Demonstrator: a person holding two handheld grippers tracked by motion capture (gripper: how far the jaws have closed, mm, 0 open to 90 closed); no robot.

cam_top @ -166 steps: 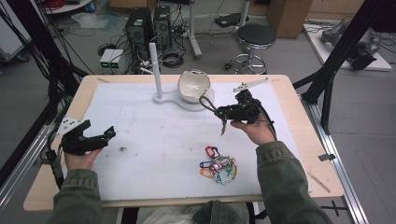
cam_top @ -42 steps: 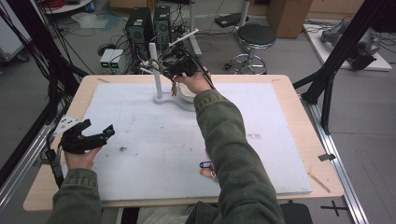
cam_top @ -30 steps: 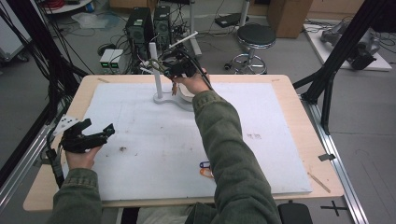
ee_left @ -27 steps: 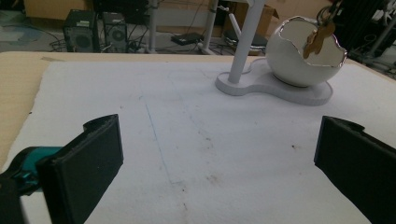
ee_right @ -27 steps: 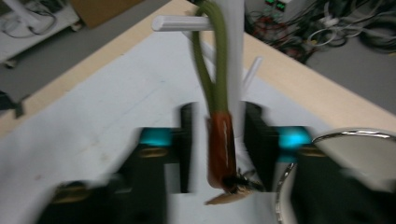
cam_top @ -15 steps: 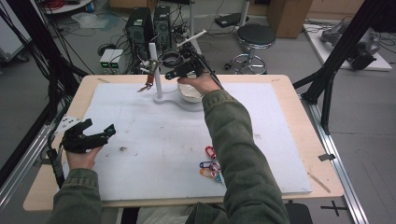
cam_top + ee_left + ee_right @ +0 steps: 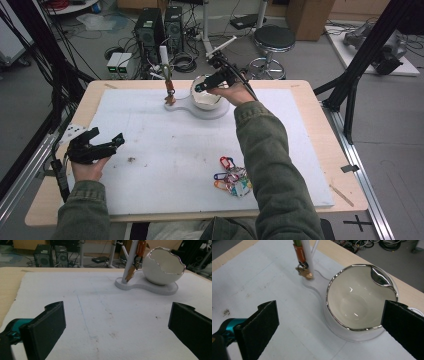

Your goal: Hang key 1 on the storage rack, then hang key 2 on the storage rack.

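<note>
- Fingers of the right gripper [image 7: 200, 87]: spread wide, nothing between them; they have just been opening. In the high view they sit at upper centre, over the rim of the white bowl. In the right gripper view the two black fingers [image 7: 259, 327] stand at lower left and lower right, the bowl's mouth between and beyond them.
- Fingers of the left gripper [image 7: 116, 140]: spread, holding nothing, at the left of the high view just above the white mat. In the left gripper view one finger [image 7: 47, 327] shows at lower left, the other at lower right, bare mat between.
- Key tag [image 7: 170, 90]: orange tab with a ring and small brass pieces, hanging on the white post [image 7: 164, 55] at upper centre of the high view, apart from both grippers. In the right gripper view it sits at top centre [image 7: 300, 253], against the post.
- White bowl [image 7: 359, 300]: jagged, silver-edged rim, empty, upright on the white stand base [image 7: 150, 288], right of the post.
- Carabiner clips [image 7: 231, 177]: coloured heap at lower centre-right of the high view, lying on the mat, beside the right sleeve.
- White mat [image 7: 165, 165]: covers most of the wooden tabletop [image 7: 320, 125]; faint smudges left of centre.
</note>
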